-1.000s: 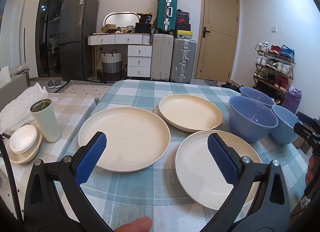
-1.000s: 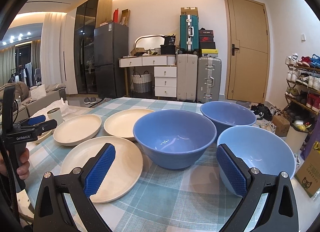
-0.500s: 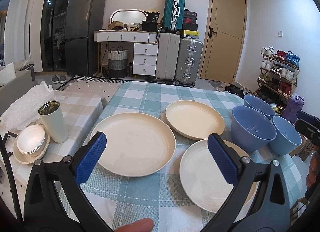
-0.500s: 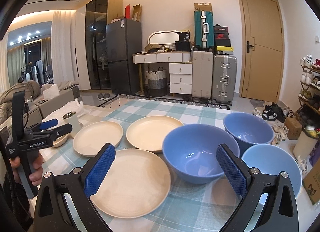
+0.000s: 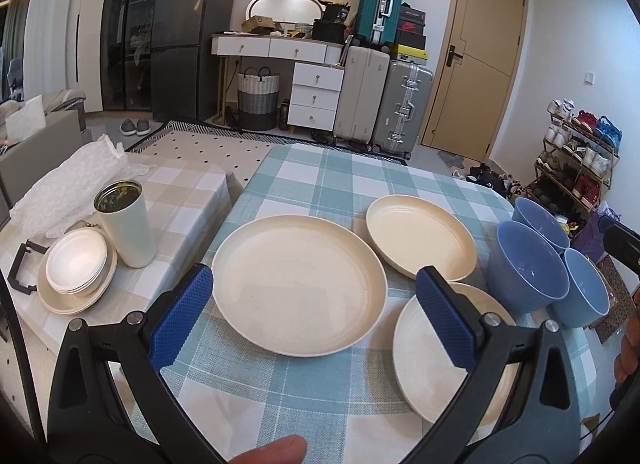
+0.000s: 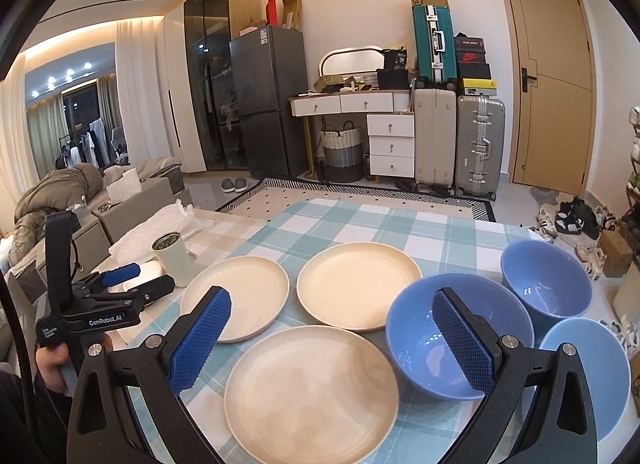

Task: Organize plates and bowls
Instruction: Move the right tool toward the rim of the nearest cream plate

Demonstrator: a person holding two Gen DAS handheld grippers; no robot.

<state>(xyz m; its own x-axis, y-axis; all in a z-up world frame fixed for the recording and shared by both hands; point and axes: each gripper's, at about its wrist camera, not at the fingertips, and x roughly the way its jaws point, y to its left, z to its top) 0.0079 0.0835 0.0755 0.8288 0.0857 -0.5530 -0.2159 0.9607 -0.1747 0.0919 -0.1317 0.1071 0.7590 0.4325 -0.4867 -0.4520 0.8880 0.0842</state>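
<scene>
Three cream plates and three blue bowls are sitting on the checked table [image 5: 344, 176], all spread out flat, so nothing is stacked yet. The big plate [image 5: 299, 284] is lying in the middle, the far plate [image 5: 420, 236] is lying behind it, and the near plate [image 5: 432, 352] is lying closest to the person on the right. The plates are near each other but each one is sitting on its own. The bowls are bunched at the right edge: the middle bowl [image 6: 460, 336], the far bowl [image 6: 546, 284] and the near bowl [image 6: 588, 372] are sitting right beside each other. The left gripper [image 5: 316, 324] is hanging above the big plate with its jaws wide apart and nothing in them. The right gripper [image 6: 332, 340] is hanging over the near plate and the middle bowl, also wide apart and holding nothing. Both are probably waiting up high so the person can pick which dish to grab first. A white cup [image 5: 125, 222] and some small dishes [image 5: 76, 264] are resting on the side table.
</scene>
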